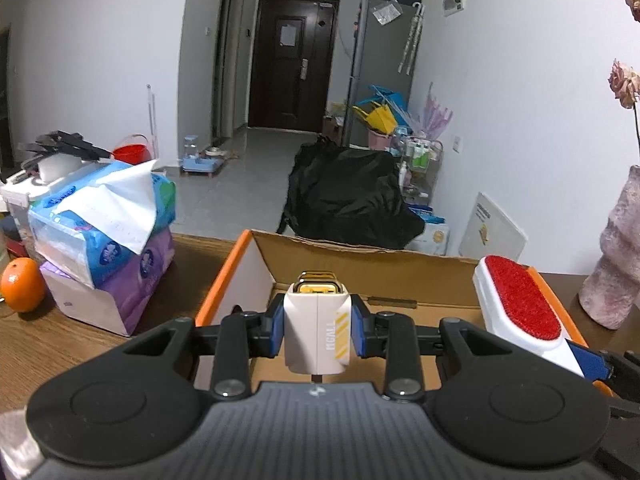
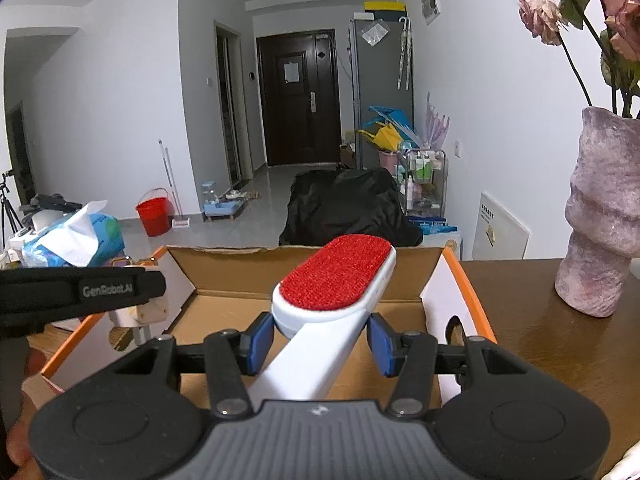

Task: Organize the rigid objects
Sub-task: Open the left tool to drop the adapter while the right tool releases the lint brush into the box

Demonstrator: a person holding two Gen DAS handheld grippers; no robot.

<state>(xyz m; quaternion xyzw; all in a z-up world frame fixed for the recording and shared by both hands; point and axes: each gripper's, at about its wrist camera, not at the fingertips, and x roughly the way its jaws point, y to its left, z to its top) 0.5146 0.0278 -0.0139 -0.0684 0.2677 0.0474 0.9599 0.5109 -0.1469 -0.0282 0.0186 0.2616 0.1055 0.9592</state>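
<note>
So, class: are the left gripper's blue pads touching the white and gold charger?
Touching. The left wrist view shows the left gripper with both pads pressed flat against the charger's sides, no gap showing.

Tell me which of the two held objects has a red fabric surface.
The lint brush in the right gripper: white body, red fabric pad. The small charger in the left gripper is white and gold, with no red.

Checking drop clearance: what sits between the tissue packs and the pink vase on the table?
The open cardboard box, held over it the white charger and the red lint brush. Left wrist view shows the whole span.
</note>
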